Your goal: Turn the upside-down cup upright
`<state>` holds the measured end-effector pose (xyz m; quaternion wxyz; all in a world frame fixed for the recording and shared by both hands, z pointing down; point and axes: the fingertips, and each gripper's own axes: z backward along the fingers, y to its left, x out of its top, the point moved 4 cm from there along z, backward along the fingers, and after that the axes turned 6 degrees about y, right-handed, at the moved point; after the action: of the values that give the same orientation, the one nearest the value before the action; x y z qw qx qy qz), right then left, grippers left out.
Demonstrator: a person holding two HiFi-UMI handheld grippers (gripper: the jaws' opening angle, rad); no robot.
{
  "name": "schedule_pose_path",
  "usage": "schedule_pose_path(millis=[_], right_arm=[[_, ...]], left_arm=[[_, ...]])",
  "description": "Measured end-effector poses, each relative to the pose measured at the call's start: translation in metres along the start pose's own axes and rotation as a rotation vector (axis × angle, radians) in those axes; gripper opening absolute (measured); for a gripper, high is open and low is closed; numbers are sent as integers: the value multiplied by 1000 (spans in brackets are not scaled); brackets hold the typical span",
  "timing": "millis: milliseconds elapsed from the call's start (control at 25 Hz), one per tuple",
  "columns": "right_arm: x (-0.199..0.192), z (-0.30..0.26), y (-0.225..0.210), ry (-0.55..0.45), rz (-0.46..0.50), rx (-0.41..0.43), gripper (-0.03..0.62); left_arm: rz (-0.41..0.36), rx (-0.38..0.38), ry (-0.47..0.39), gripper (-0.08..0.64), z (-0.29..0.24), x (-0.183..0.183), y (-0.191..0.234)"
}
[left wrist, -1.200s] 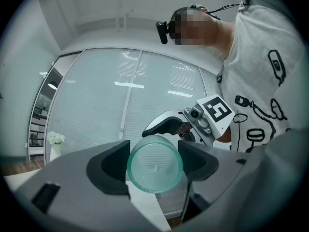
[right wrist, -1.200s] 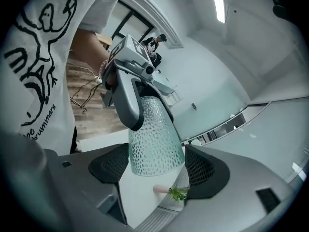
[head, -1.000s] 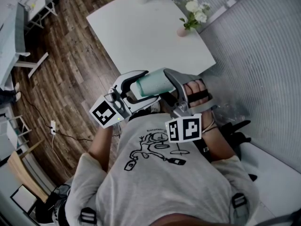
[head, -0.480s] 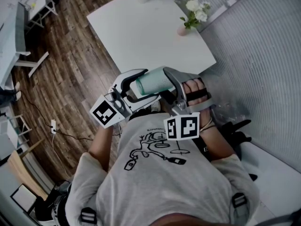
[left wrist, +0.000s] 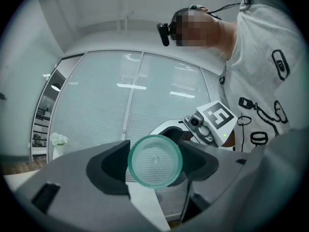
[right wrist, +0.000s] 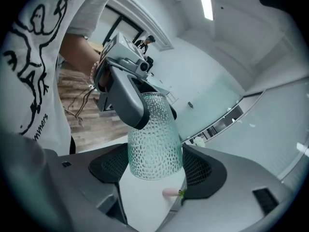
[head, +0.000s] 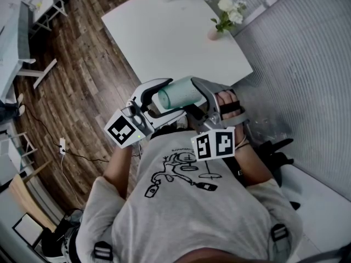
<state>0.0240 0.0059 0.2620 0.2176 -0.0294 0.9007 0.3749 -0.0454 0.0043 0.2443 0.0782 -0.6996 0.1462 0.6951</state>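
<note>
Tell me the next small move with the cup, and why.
Probably open the left gripper and back it off: both grippers look clamped on the cup, lying level in mid-air, and the right gripper, across its side, could then roll it upright.

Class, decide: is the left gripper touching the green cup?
Touching. The left gripper view shows the left gripper with both pads pressed against the cup, one on each side.

White table on wood floor — pink vase of flowers at its edge.
</note>
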Motion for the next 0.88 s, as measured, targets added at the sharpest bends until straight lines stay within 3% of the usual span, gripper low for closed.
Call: schedule_pose_path(millis=[240,880], right_arm=[[-2,-4,2,-97,-168,48,353],[-11,-13,10,-230,-397,75,351]], left_arm=[[0,1,-9,311,-1,3,1],[-9,-4,9,308,-10,2,3]])
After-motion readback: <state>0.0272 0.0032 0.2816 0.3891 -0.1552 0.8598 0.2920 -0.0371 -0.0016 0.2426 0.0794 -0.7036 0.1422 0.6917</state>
